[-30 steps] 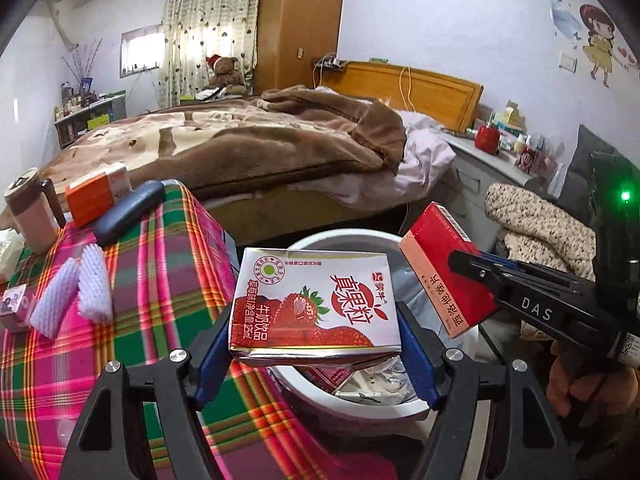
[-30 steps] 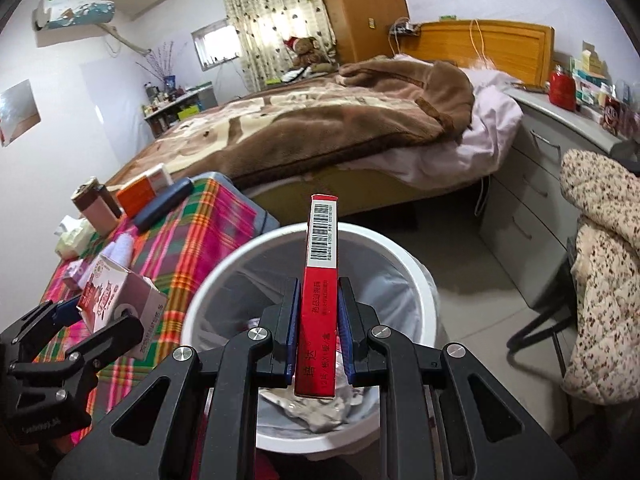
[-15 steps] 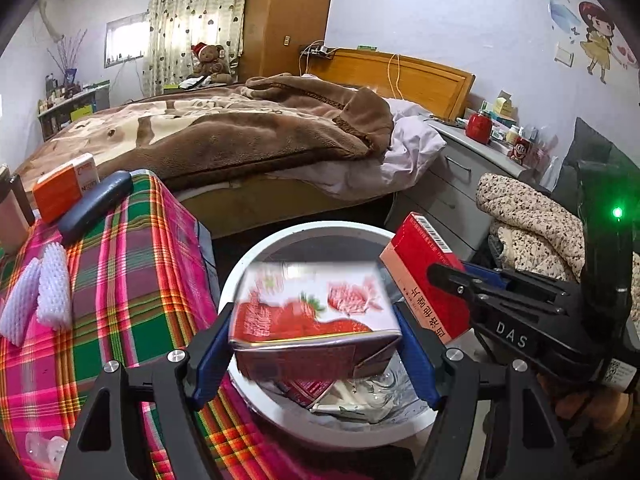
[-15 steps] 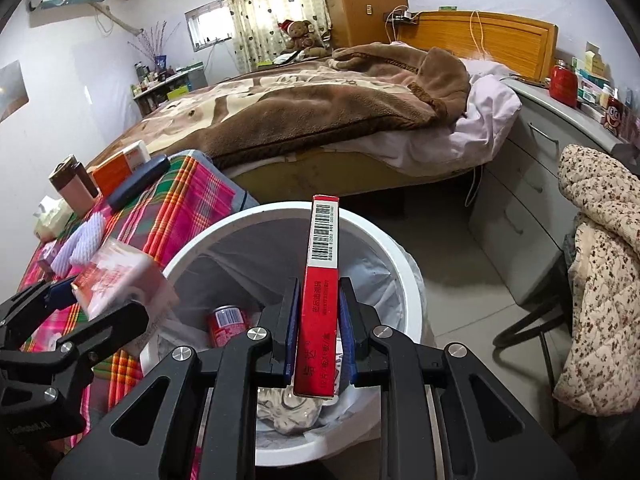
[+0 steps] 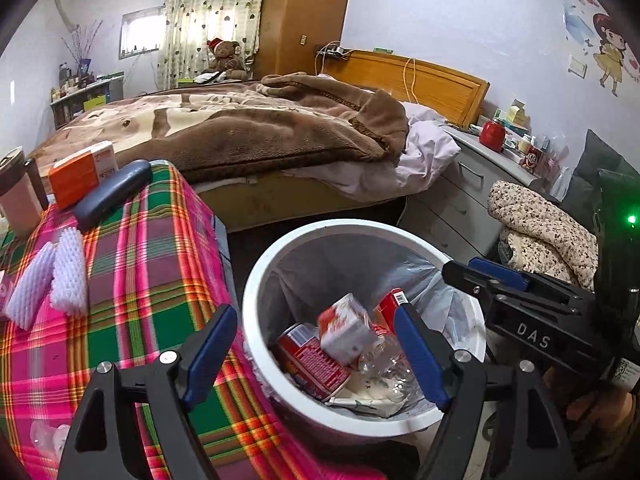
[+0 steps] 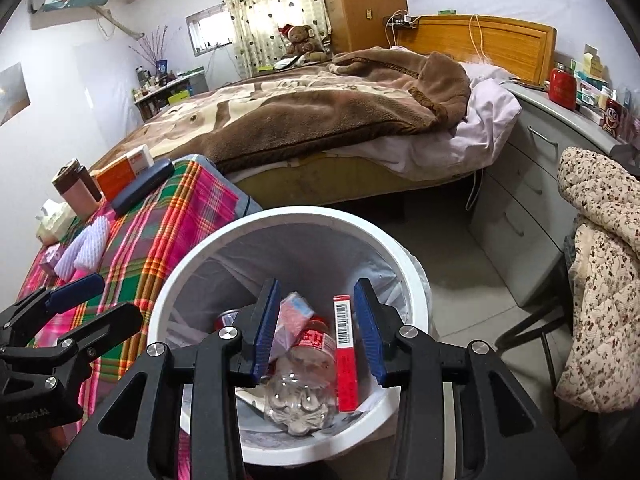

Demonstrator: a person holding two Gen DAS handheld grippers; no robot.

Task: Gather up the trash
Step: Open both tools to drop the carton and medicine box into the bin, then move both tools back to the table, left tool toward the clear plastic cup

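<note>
Nearby, plaid tablecloth [image 5: 152, 280], unmade bed [image 5: 240, 128].

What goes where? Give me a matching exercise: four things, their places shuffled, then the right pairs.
Things:
1. slim red box
2. foam fruit nets
3. teddy bear
4. red jar

Places:
A. on the plaid cloth
B. in the white bin
C. on the grey dresser
D. at the far end of the bed, by the curtain

Pairs: 1-B, 2-A, 3-D, 4-C

left gripper [image 5: 316, 354]: angled downward, jaws opening, nothing between the pads
right gripper [image 6: 316, 328]: angled downward, jaws opening, pads gripping nothing
</note>
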